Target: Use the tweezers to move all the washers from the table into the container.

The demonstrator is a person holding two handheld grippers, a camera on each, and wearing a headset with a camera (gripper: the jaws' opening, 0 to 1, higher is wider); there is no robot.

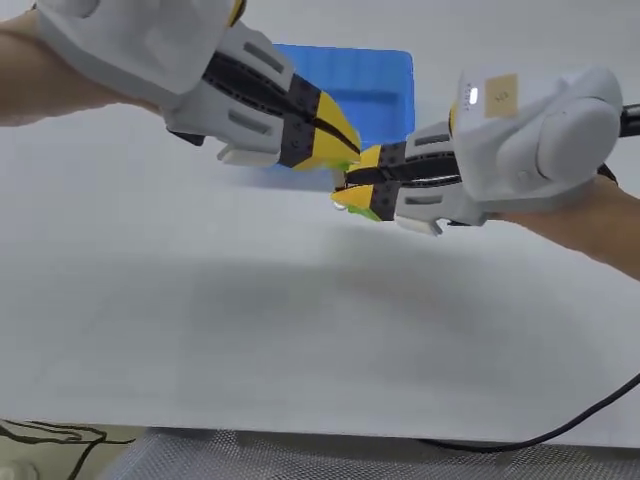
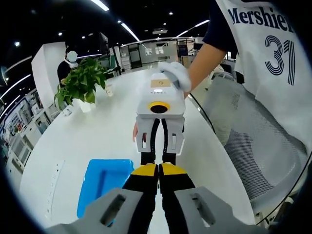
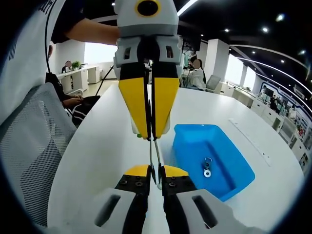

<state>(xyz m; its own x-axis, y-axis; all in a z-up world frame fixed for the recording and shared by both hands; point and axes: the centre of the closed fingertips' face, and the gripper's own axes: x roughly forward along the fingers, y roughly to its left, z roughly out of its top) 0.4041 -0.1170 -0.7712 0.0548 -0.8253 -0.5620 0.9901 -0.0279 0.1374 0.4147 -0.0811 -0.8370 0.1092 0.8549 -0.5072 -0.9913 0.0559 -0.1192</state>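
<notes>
Left tongs (image 1: 348, 152), right tongs (image 1: 346, 196) pinch tweezers (image 3: 154, 158); container (image 1: 385, 75) behind.

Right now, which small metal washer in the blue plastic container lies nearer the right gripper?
The bright flat washer; the darker washer lies beyond it, deeper in the container.
</notes>
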